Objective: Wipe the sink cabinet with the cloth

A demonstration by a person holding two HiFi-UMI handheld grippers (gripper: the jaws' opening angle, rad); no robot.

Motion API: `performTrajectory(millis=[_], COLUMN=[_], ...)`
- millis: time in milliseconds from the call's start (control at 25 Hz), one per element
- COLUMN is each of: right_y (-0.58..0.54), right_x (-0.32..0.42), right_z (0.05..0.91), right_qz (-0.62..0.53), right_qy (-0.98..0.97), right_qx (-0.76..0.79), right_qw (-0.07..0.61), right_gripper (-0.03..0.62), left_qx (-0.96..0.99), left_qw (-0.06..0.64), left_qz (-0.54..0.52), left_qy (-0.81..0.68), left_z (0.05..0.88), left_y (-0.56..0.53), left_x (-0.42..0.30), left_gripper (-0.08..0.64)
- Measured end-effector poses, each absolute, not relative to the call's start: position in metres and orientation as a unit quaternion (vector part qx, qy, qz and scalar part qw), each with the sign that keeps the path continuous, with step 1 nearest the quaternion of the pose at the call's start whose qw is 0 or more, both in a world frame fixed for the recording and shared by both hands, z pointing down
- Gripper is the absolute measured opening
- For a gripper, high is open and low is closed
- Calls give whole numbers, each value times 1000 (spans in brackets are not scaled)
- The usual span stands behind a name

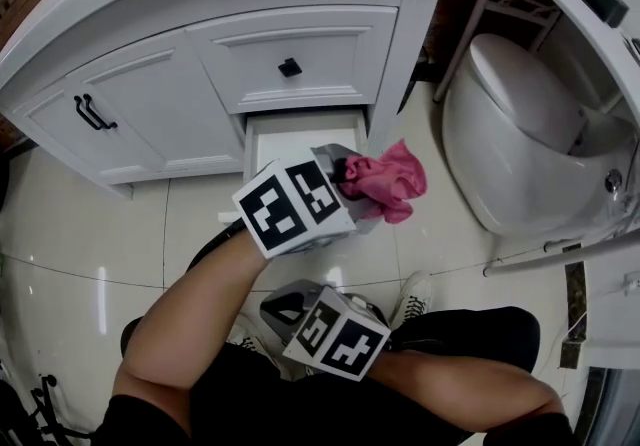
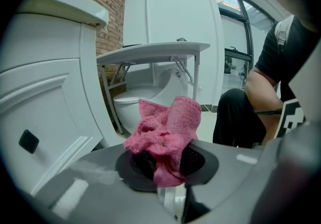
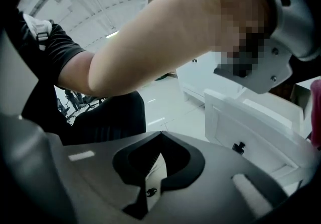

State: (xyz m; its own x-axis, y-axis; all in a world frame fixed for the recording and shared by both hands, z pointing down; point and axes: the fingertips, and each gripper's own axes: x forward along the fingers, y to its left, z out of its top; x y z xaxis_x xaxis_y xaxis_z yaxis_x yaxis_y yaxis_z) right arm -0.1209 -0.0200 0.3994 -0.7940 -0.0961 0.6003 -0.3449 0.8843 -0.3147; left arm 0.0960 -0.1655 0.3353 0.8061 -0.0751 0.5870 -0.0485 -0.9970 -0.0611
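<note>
Bunching, cloth (image 2: 168, 127) partly hides jaws of left gripper (image 2: 165, 161).

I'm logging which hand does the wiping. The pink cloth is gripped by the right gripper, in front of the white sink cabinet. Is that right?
No. The pink cloth is clamped in the left gripper, not the right; the left gripper view shows it between those jaws. It is held in front of the white sink cabinet.
</note>
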Motion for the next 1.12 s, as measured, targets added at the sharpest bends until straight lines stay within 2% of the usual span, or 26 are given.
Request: performTrajectory(millis=[480, 1120], right_y=[3, 4], right_x=[-109, -93], right_z=[398, 401], right_qz=[201, 181], right_qy=[-920, -917], right_qx=[167, 210], right_qw=[293, 287], right_gripper=[6, 6], left_qx=[-942, -921], left_qw=[12, -9], left_qz=[-326, -338], left_qy=[76, 192], left_z=[351, 351], left_y=[-154, -164], left_x=[75, -43], left_gripper=[89, 89])
